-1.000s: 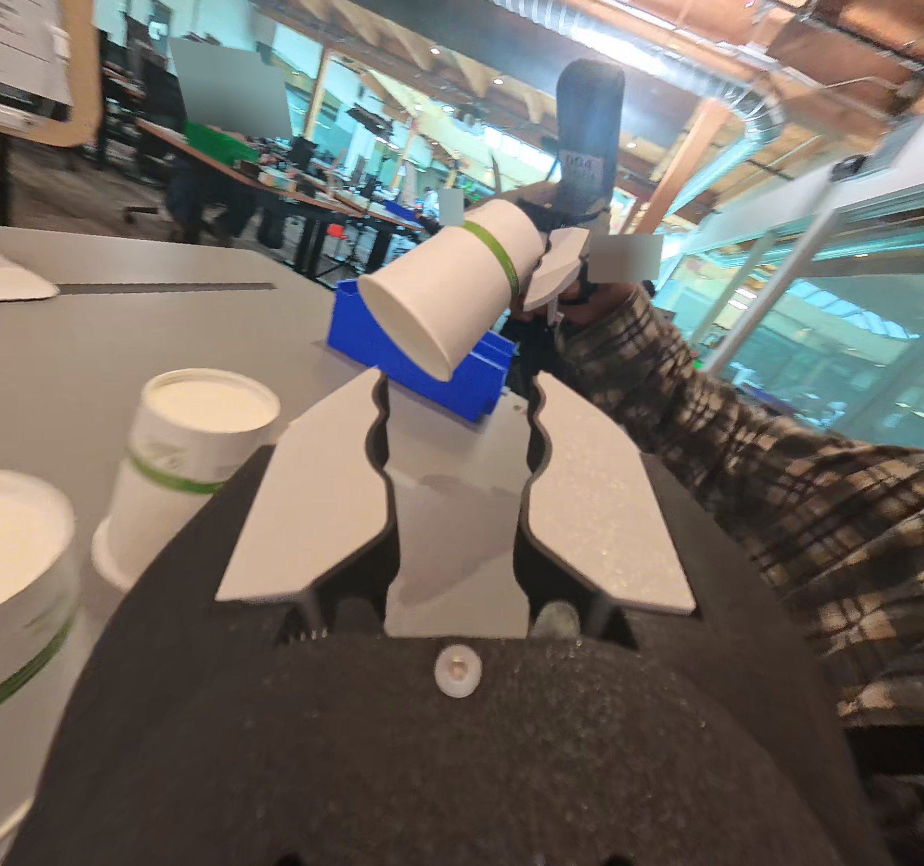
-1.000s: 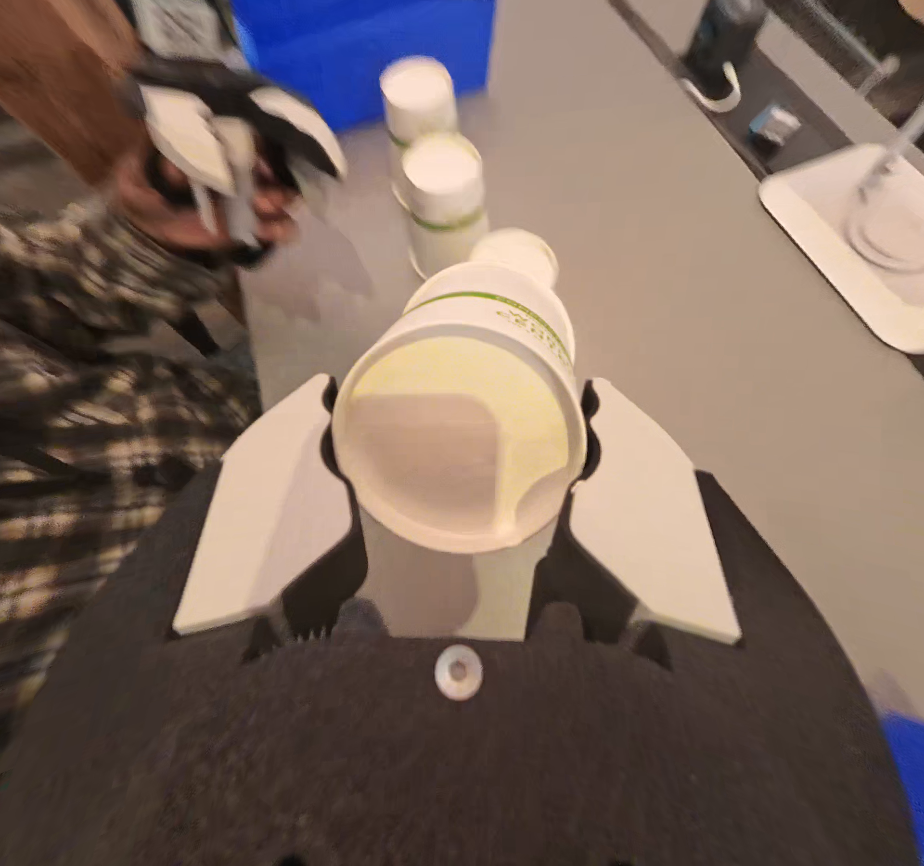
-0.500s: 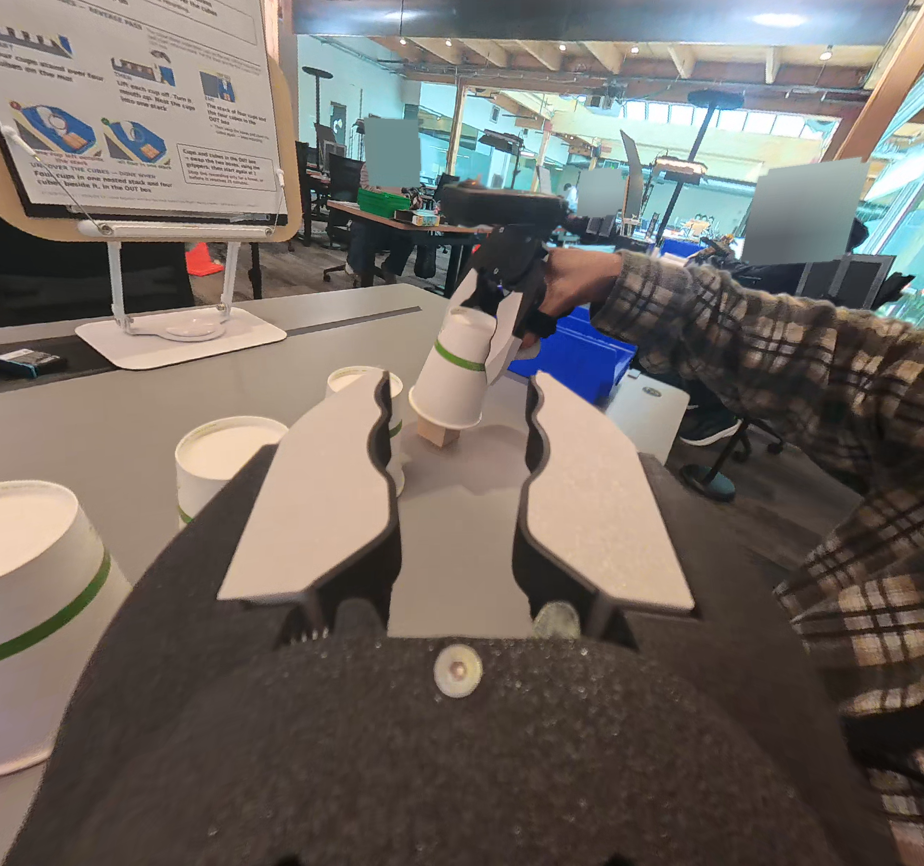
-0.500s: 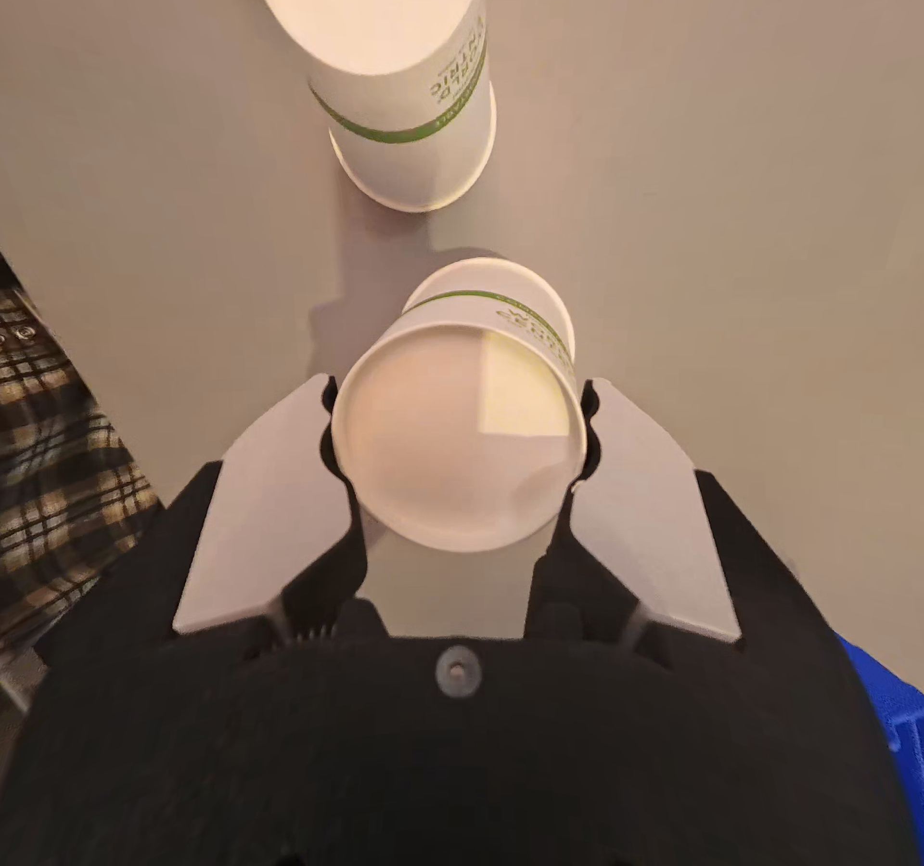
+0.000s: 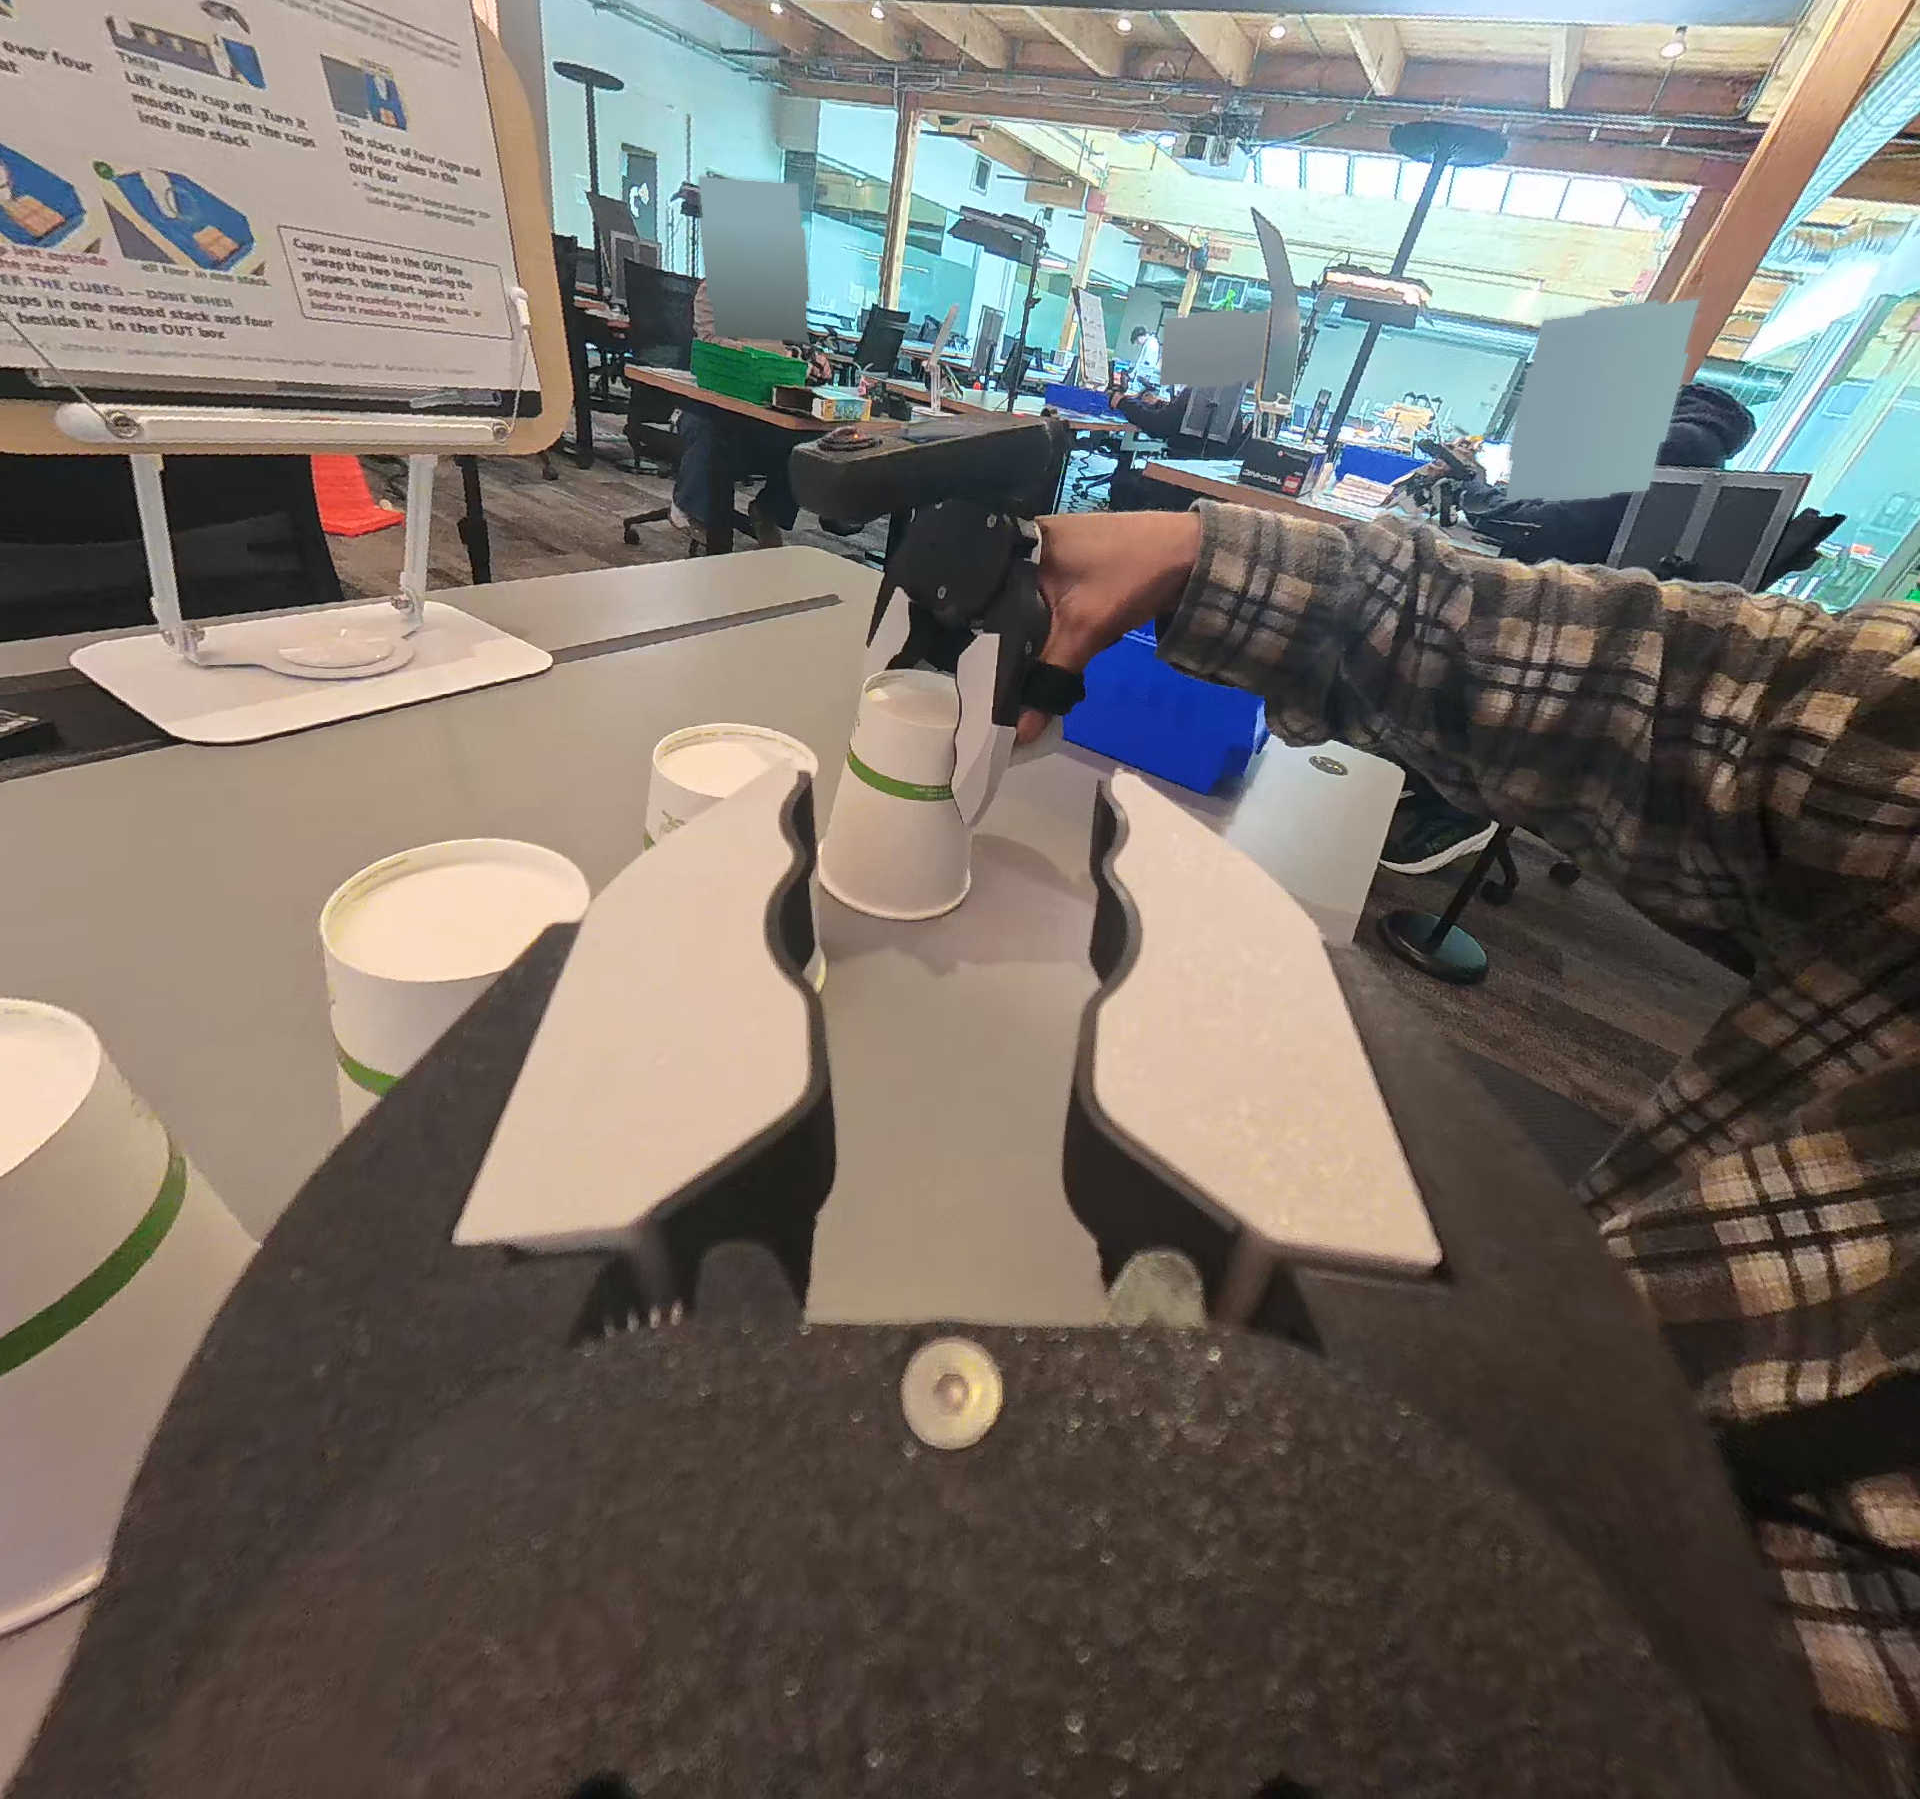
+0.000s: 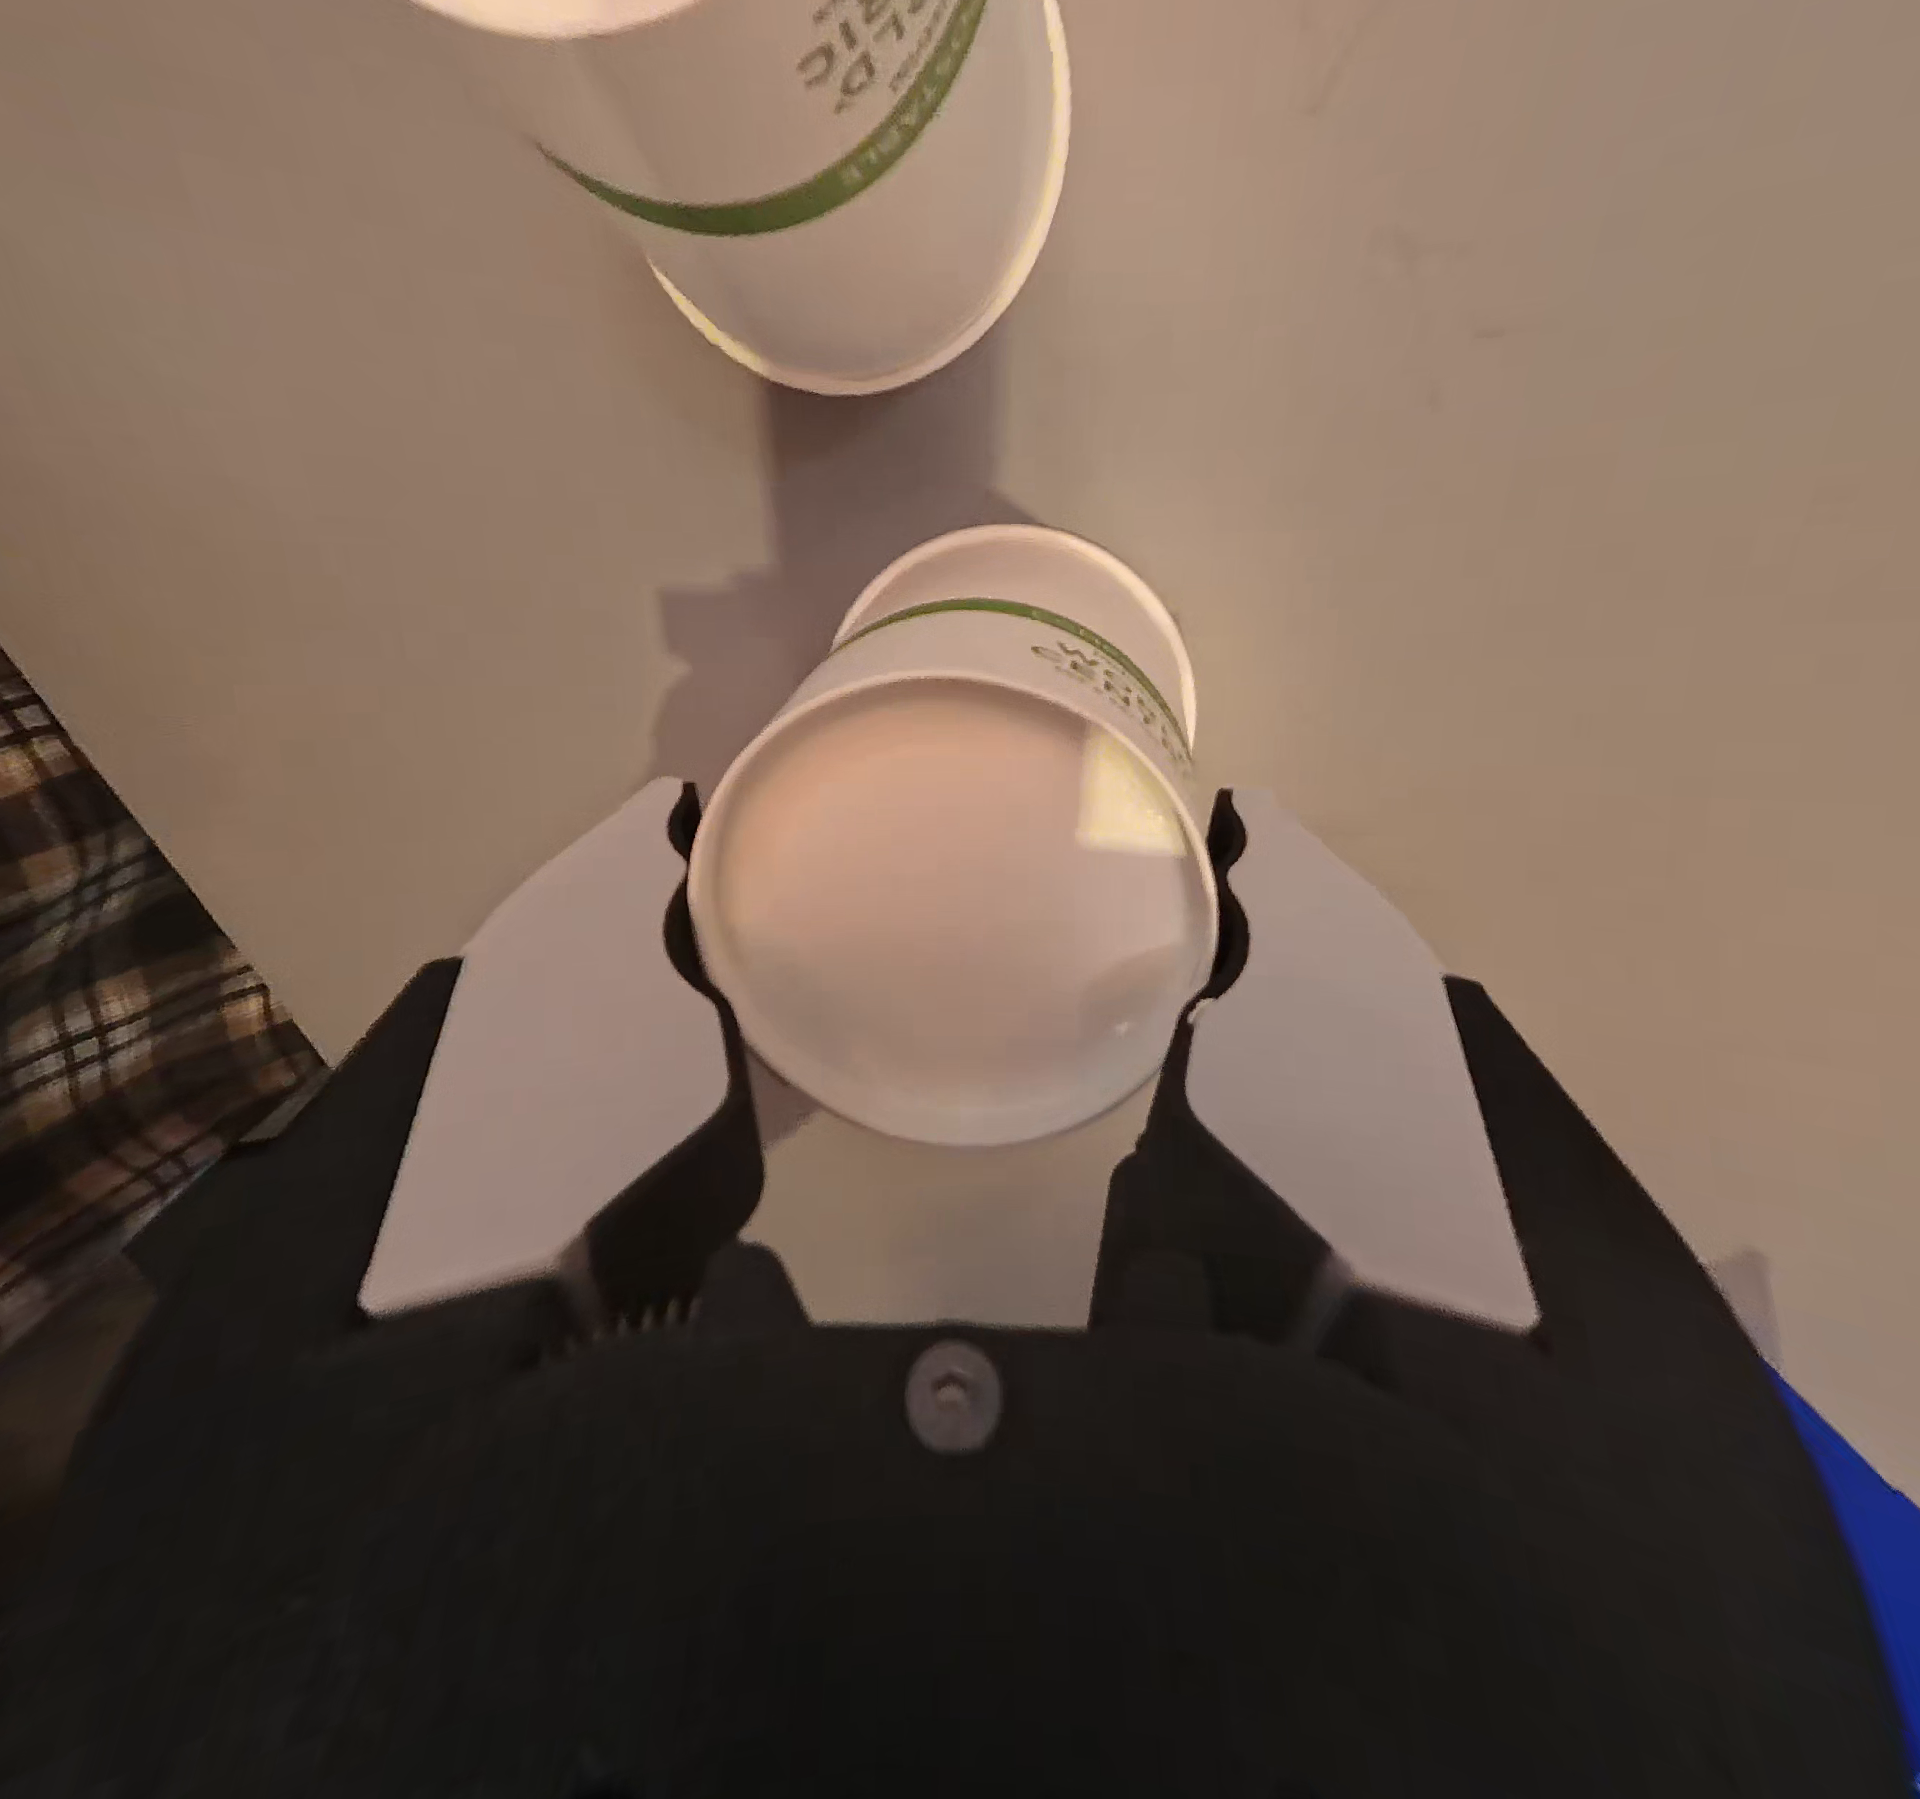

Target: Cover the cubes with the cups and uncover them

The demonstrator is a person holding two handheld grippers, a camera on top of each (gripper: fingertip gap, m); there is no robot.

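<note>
Now the right hand-held gripper [image 6: 951,918] is clamping an upside-down paper cup [image 6: 951,928] by its closed end, jaws pressed against both sides. From the left wrist view that same cup [image 5: 899,809] is sitting mouth-down on the grey desk [image 5: 208,835], rim looking flat against the surface, with the right hand-held gripper [image 5: 961,710] coming down on it from above, held by a person's hand [image 5: 1101,586] in a plaid sleeve [image 5: 1507,669]. No cube is showing under it, so probably it is being covered right now, though I cannot see inside.

The left hand-held gripper [image 5: 951,928] is hanging empty, jaws spread apart, pointing toward the cup but well short of it.

Working outward: three more inverted cups are standing in a row along the left, the second cup [image 5: 727,793] just beside the held one, the third cup [image 5: 447,970] nearer, the fourth cup [image 5: 73,1261] closest at the frame edge. From the right wrist view one neighbouring cup [image 6: 831,139] is standing just beyond the held one. No loose cubes are showing anywhere on the desk.

Judging progress: covering is looking about finished, all four cups being down, pending release of this one. Uncovering is not yet started. A blue bin [image 5: 1164,721] is sitting beyond the cups, an instruction stand [image 5: 301,648] at the back left.
</note>
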